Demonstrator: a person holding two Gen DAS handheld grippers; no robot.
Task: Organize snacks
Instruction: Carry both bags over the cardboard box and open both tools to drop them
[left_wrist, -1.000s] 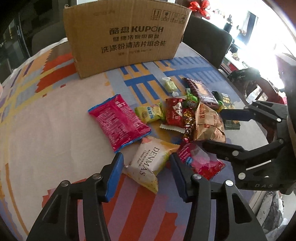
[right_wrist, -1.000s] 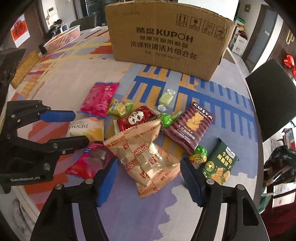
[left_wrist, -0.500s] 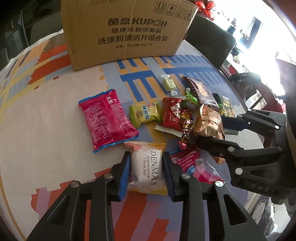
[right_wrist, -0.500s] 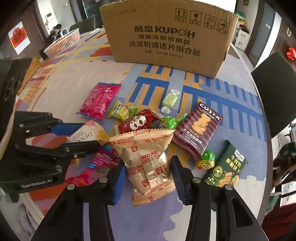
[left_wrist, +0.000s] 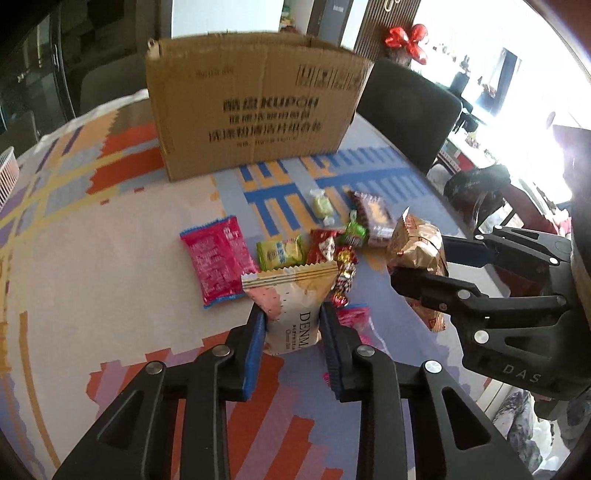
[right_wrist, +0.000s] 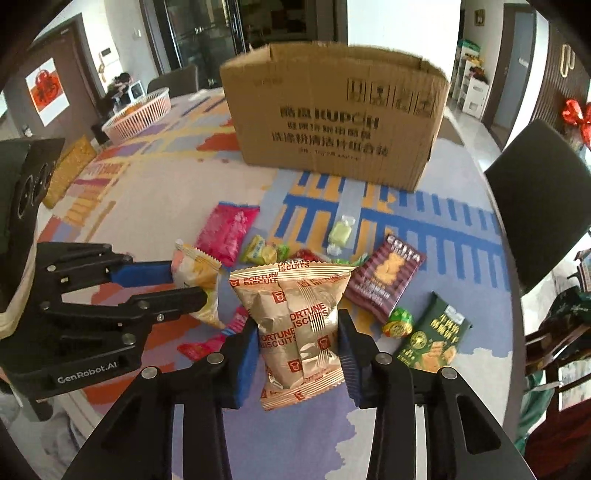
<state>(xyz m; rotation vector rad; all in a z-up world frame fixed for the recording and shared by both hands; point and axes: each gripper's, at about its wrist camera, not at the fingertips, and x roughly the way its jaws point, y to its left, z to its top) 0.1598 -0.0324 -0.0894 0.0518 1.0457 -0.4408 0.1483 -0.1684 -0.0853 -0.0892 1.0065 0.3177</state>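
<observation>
While both packs hang pinched | L gripper (left_wrist: 291, 328) clamped on DENMAS pack (left_wrist: 295, 310), R gripper (right_wrist: 297, 345) on Fortune Biscuits bag (right_wrist: 295, 317) | risk: slick foil slips, drops short of box (right_wrist: 332, 118)

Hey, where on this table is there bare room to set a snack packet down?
Bare cloth lies left of the pink packet, between it and the cardboard box, and right of the green biscuit packet. The middle, around the Costa packet, is crowded.

We see our right gripper (right_wrist: 297, 339), its jaws having just been closing, pinching the gold Fortune Biscuits bag (right_wrist: 295, 321) upright. Beside it our left gripper (right_wrist: 192, 280) grips a cream packet (right_wrist: 195, 269), with the cardboard box (right_wrist: 332, 114) beyond.
</observation>
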